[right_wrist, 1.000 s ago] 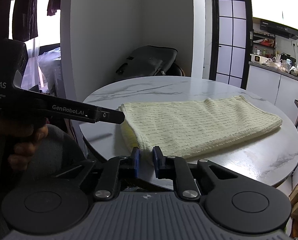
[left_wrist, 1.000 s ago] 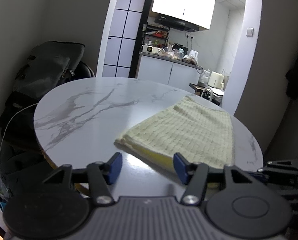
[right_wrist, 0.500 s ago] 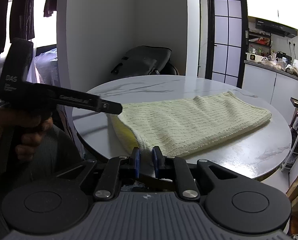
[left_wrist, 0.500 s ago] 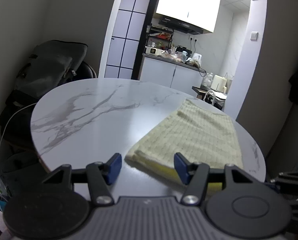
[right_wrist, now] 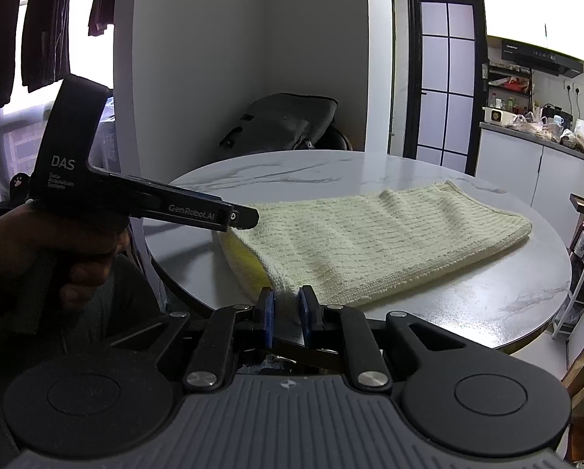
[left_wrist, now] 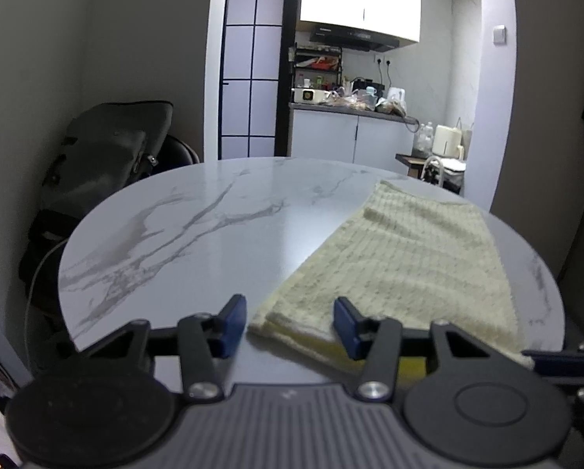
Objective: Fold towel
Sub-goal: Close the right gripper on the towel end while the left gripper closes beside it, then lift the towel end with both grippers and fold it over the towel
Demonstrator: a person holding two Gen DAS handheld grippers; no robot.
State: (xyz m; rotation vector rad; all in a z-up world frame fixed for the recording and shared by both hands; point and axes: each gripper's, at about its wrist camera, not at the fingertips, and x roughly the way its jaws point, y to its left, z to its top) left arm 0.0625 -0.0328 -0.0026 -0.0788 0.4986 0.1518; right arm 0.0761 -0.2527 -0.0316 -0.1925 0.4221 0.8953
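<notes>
A pale yellow folded towel (left_wrist: pixel 401 262) lies flat on the round white marble table (left_wrist: pixel 198 226); it also shows in the right wrist view (right_wrist: pixel 370 238). My left gripper (left_wrist: pixel 290 326) is open, its blue pads either side of the towel's near left corner, at the table's near edge. My right gripper (right_wrist: pixel 288 314) has its pads close together with a narrow gap, right at the towel's near corner; whether cloth lies between them is unclear. The left gripper's body (right_wrist: pixel 147 203) shows in the right wrist view, its tip at the towel's left corner.
A dark bag on a chair (left_wrist: pixel 108 156) stands behind the table at the left. A kitchen counter (left_wrist: pixel 350 125) with clutter is beyond the doorway. A white rack (right_wrist: pixel 581 269) stands right of the table. Clothes (right_wrist: pixel 37 19) hang at the window.
Both grippers have moved closer to the towel's near edge. The left gripper's pads now flank the towel's corner. The right gripper's pads have closed in on the towel's near corner.
</notes>
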